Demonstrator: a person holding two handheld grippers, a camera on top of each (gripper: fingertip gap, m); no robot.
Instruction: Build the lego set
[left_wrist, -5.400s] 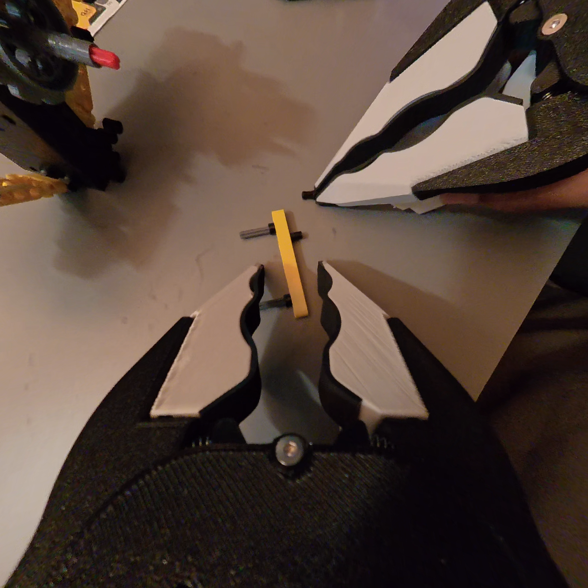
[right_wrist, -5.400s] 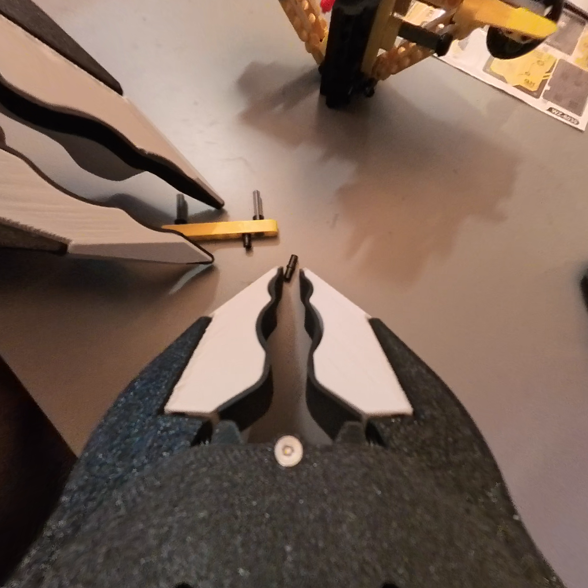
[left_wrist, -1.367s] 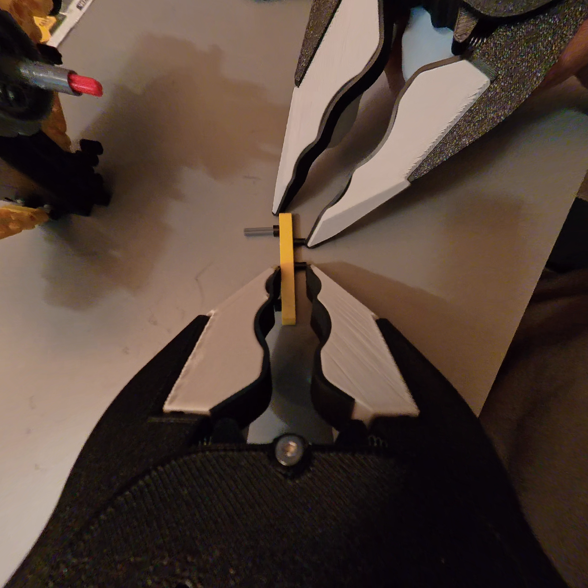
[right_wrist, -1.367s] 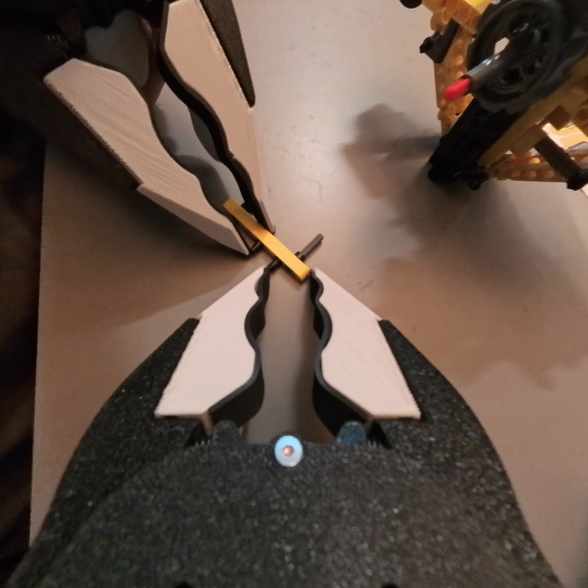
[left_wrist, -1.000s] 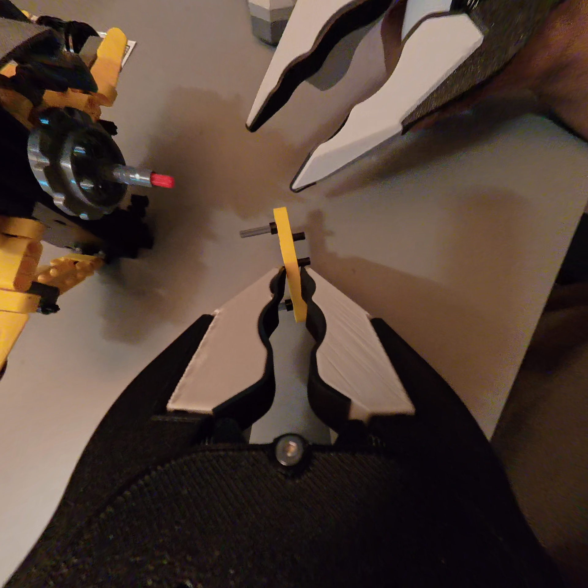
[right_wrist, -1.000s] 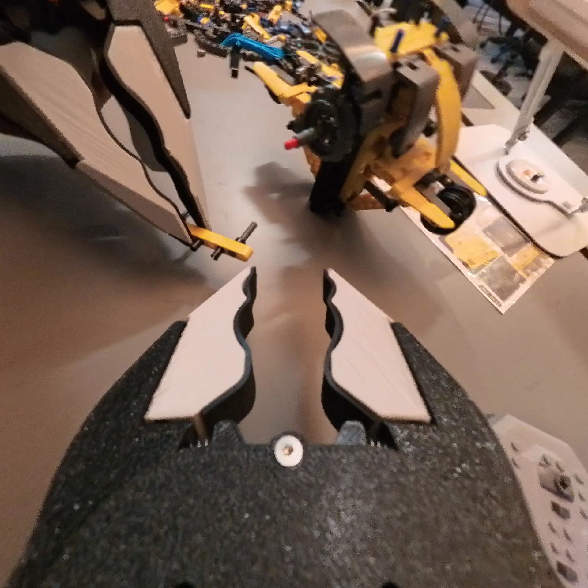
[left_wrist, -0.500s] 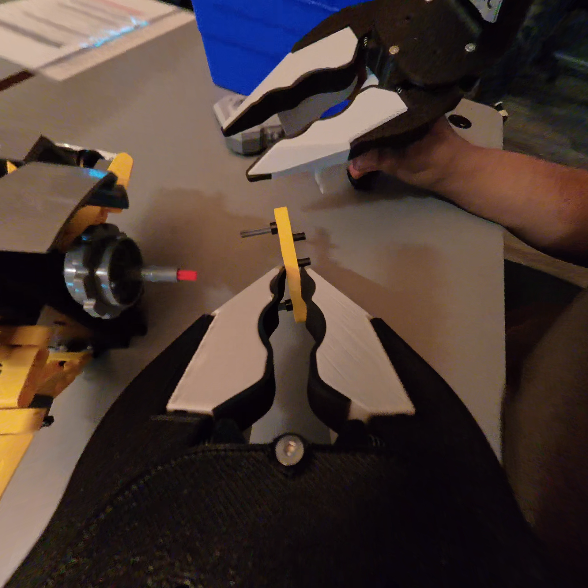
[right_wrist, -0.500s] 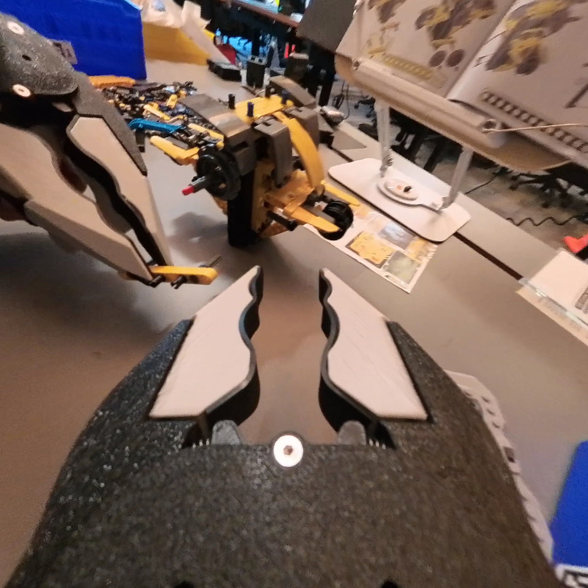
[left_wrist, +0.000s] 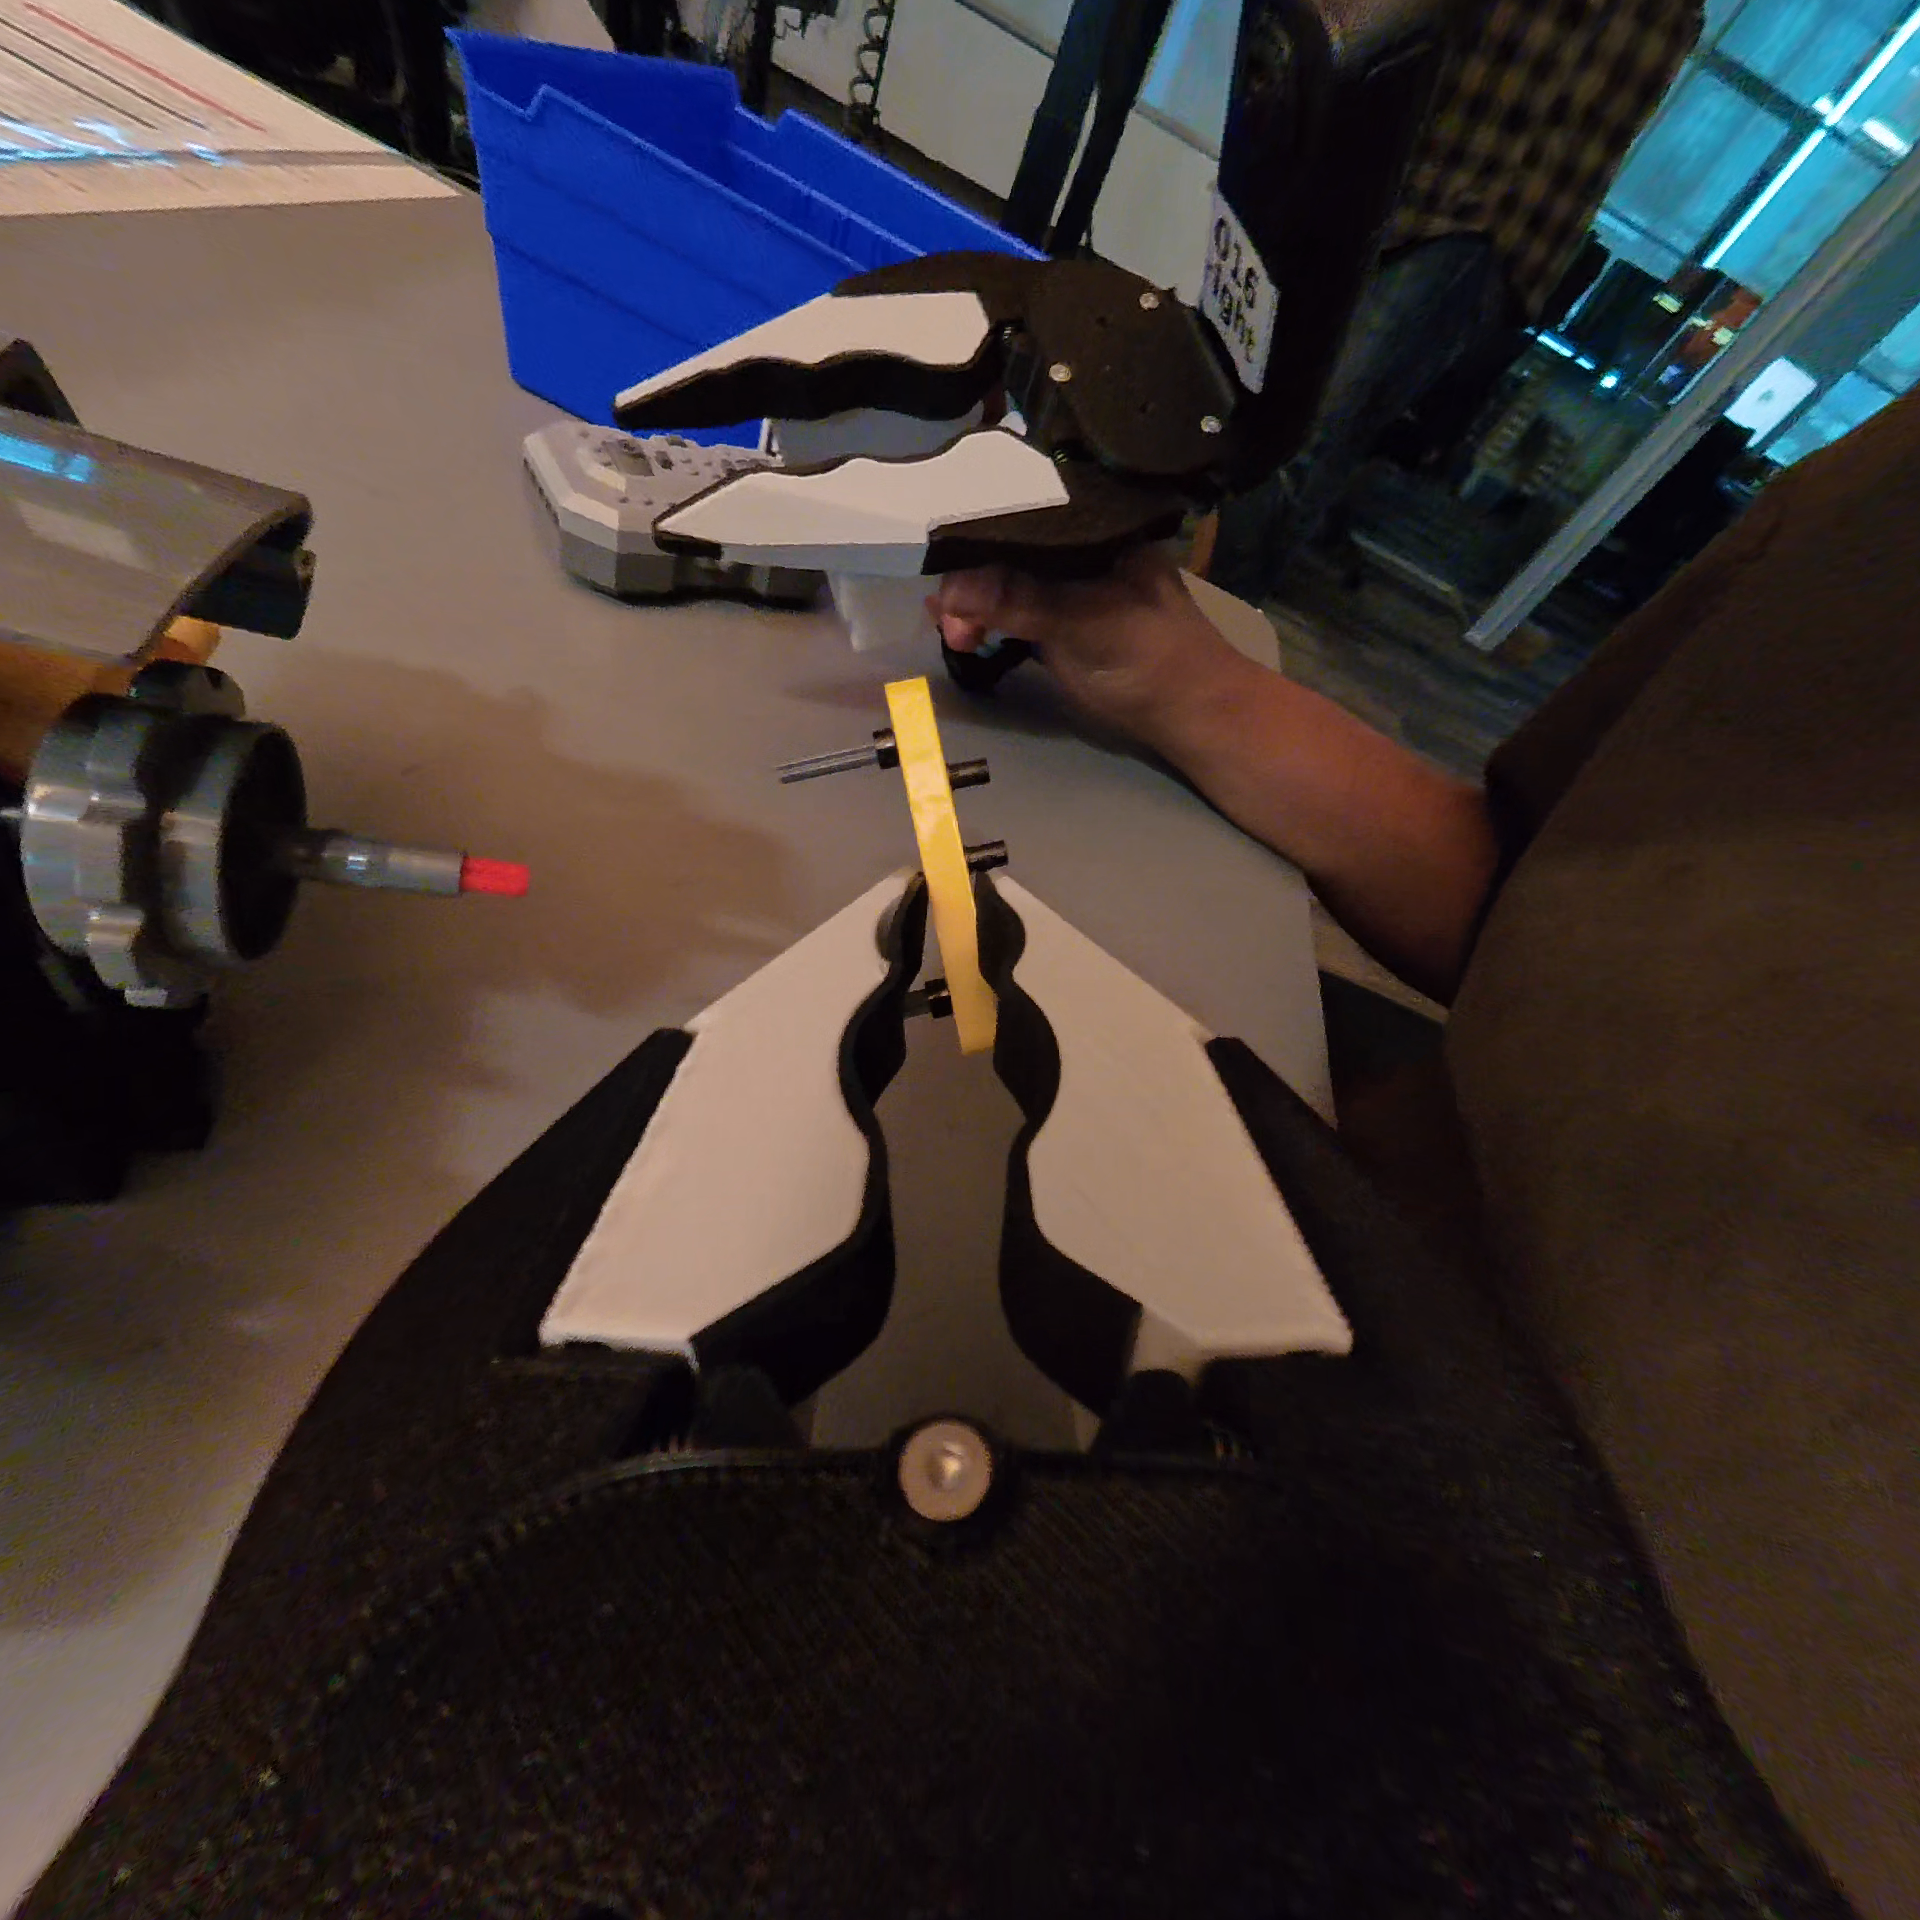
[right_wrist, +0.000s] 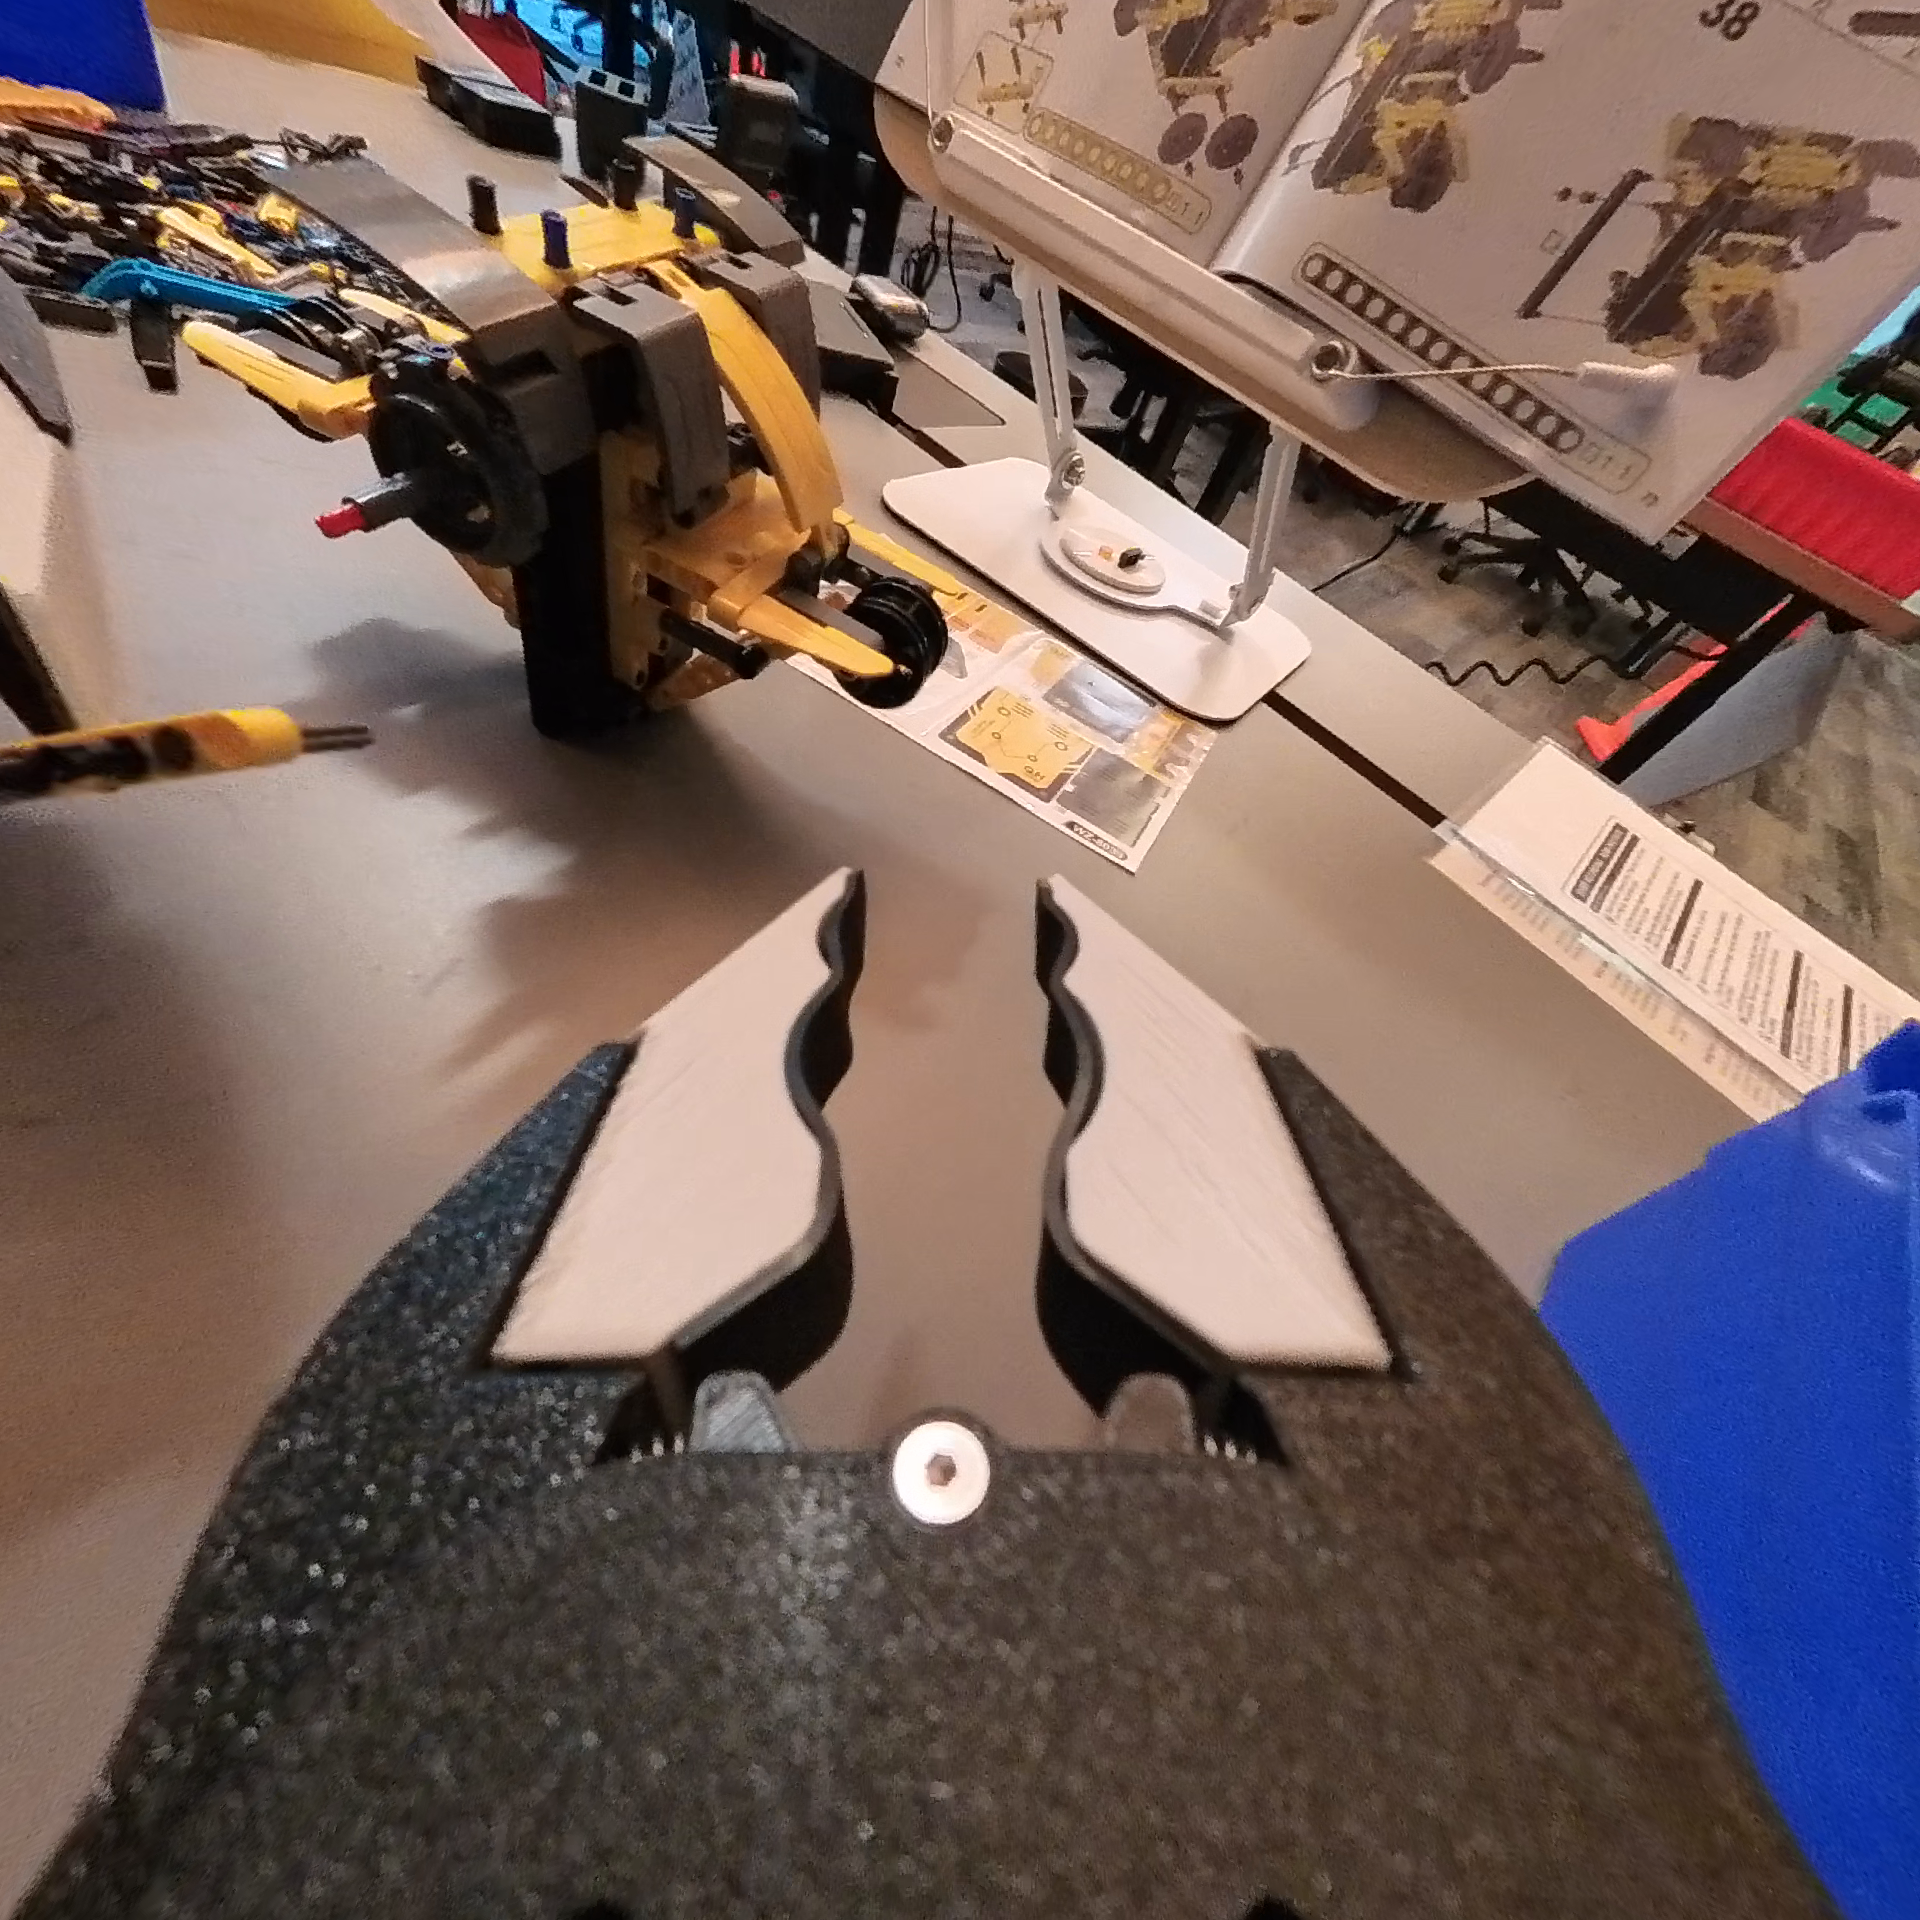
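My left gripper (left_wrist: 948, 883) is shut on a thin yellow beam (left_wrist: 935, 831) with black pins and a grey axle through it, and holds it edge-on above the grey table (left_wrist: 468, 312). The beam also shows at the left edge of the right wrist view (right_wrist: 197, 740). To its left stands a yellow and black brick-built vehicle model (right_wrist: 613, 416); its grey hub with a red-tipped axle (left_wrist: 488, 878) points toward the beam. My right gripper (right_wrist: 948, 899) is open and empty, held above the table; it also shows in the left wrist view (left_wrist: 665, 468), beyond the beam.
A blue bin (left_wrist: 665, 208) and a grey remote-like block (left_wrist: 623, 499) stand behind the right gripper. A stand (right_wrist: 1101, 551) holds an open instruction booklet (right_wrist: 1455, 187). A printed sheet (right_wrist: 1060, 748) lies by the model. Loose bricks (right_wrist: 156, 249) are scattered at the far left.
My left gripper closed on the yellow beam and lifted it off the table. My right gripper let go of a small black pin at the beam, opened and drew back and up.
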